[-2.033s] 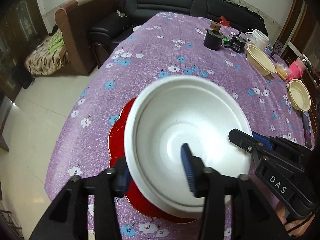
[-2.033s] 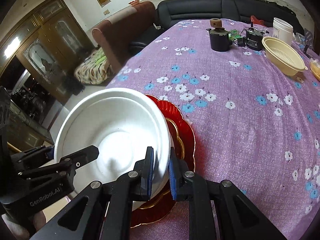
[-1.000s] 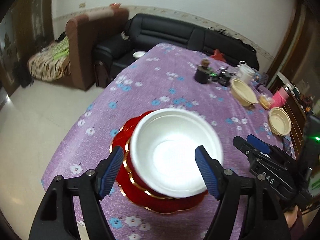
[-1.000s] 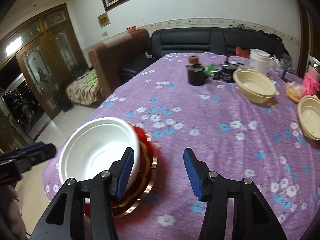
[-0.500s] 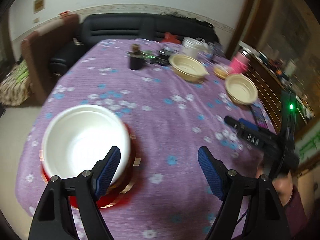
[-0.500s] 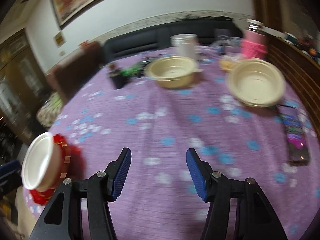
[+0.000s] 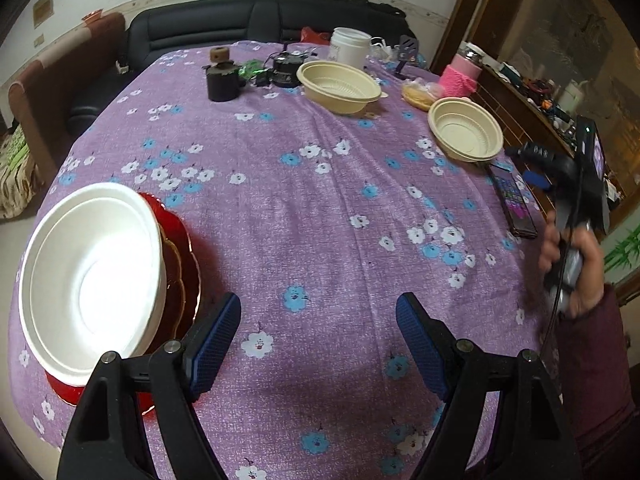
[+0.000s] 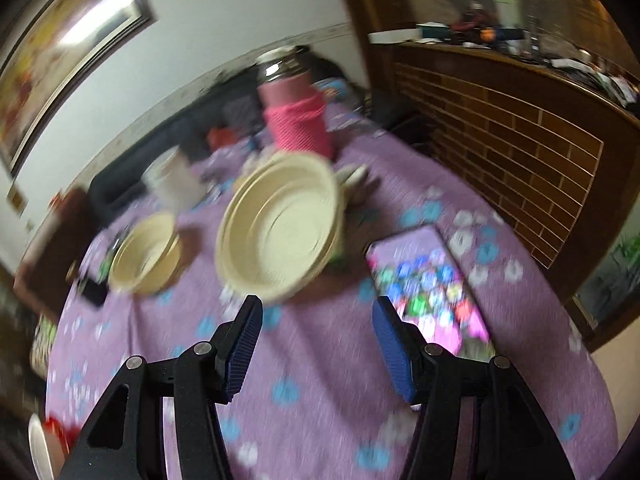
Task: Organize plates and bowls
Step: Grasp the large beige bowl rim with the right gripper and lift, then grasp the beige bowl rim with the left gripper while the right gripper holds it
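A white bowl (image 7: pixel 90 276) sits stacked on red plates (image 7: pixel 182 276) at the table's near left. My left gripper (image 7: pixel 318 322) is open and empty, to the right of that stack. Two cream bowls stand further off: one at the back (image 7: pixel 338 86), one at the right (image 7: pixel 466 134). My right gripper (image 8: pixel 316 322) is open and empty, just short of the nearer cream bowl (image 8: pixel 280 232); the other cream bowl (image 8: pixel 146 254) lies to its left. The right gripper also shows in the left wrist view (image 7: pixel 534 164), near the right edge. The right wrist view is blurred.
A phone with a lit screen (image 8: pixel 424 284) lies right of the cream bowl, also seen in the left wrist view (image 7: pixel 514 202). A pink flask (image 8: pixel 296 116), white container (image 7: pixel 350 46), dark mug (image 7: pixel 222 78) and small items crowd the back. A wooden cabinet (image 8: pixel 500 148) stands right.
Both grippers let go of the white bowl, opened and swung right. The right gripper has moved across the table up to the right cream bowl.
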Demonstrator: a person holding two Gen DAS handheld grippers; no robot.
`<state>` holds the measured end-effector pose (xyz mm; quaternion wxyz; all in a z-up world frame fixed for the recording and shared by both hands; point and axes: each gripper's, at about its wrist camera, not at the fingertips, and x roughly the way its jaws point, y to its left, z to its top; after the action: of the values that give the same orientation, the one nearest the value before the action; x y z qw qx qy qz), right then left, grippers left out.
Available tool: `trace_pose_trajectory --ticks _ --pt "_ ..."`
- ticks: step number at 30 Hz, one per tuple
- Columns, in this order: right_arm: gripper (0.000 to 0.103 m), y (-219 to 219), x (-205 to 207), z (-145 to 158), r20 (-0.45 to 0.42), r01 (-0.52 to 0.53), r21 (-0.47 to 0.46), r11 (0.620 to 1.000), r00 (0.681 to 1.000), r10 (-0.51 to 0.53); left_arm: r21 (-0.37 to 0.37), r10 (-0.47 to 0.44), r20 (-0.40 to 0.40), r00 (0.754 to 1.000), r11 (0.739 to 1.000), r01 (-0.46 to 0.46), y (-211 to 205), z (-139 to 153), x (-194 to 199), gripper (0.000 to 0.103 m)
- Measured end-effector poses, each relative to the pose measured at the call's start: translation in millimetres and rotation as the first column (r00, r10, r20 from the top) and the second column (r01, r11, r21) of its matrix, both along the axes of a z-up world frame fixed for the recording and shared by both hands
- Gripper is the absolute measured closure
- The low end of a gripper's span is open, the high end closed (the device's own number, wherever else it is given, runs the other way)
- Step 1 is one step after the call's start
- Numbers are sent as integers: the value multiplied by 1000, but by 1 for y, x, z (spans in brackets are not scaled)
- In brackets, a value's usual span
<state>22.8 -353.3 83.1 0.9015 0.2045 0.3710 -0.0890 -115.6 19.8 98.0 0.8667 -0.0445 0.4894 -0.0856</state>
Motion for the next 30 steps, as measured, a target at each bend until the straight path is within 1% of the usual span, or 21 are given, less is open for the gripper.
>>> trace_pose_trajectory --ticks 2,5,9,10,11,12,13,16,20,22,25,26,27,28,30 --pt "42 -8 20 -2 -1 48 -3 999 999 -48 4 7 -8 1000 1000 -7 2 -2 1 24" --pt "42 -11 52 -11 -35 68 -36 997 997 -69 10 15 -21 1000 1000 -14 5 -5 4 24" --pt "42 -14 86 -25 -90 70 -58 996 993 -75 13 24 -39 999 1000 -23 8 -10 8 24" --pt "46 -15 89 -29 -103 67 -51 996 992 -72 12 25 -42 999 1000 -24 8 -10 9 24" --pt "69 -17 92 -32 -111 59 -26 998 992 -62 10 26 -45 999 1000 -26 9 -11 9 24" --pt "87 -18 93 -36 -118 50 7 999 992 -49 10 30 -49 998 1000 -30 11 -12 11 24" --pt "88 -19 93 -38 -129 39 37 999 991 -33 8 32 -51 998 999 -32 11 -12 11 24" --pt "93 -20 83 -42 -123 -10 167 986 992 31 -7 39 -59 997 999 -39 14 -14 13 24" --pt "93 -12 60 -41 -110 -103 312 945 983 143 -22 32 -64 997 999 -33 11 -16 14 24" --pt "93 -1 49 -42 -119 -157 363 918 970 213 -28 22 -68 997 999 -24 9 -18 12 24" --pt "93 21 34 -50 -143 -232 448 863 935 325 -43 13 -75 997 999 -16 7 -19 10 24" --pt "93 31 28 -55 -148 -265 490 830 913 379 -44 13 -76 997 999 -16 6 -19 10 24" --pt "93 41 22 -57 -151 -294 511 808 894 421 -43 15 -75 997 999 -18 6 -19 9 24" --pt "93 52 15 -58 -155 -325 515 793 875 459 -43 18 -73 997 999 -21 7 -19 8 24" --pt "93 77 0 -60 -169 -394 494 775 831 530 -44 23 -73 997 999 -26 7 -20 7 24"
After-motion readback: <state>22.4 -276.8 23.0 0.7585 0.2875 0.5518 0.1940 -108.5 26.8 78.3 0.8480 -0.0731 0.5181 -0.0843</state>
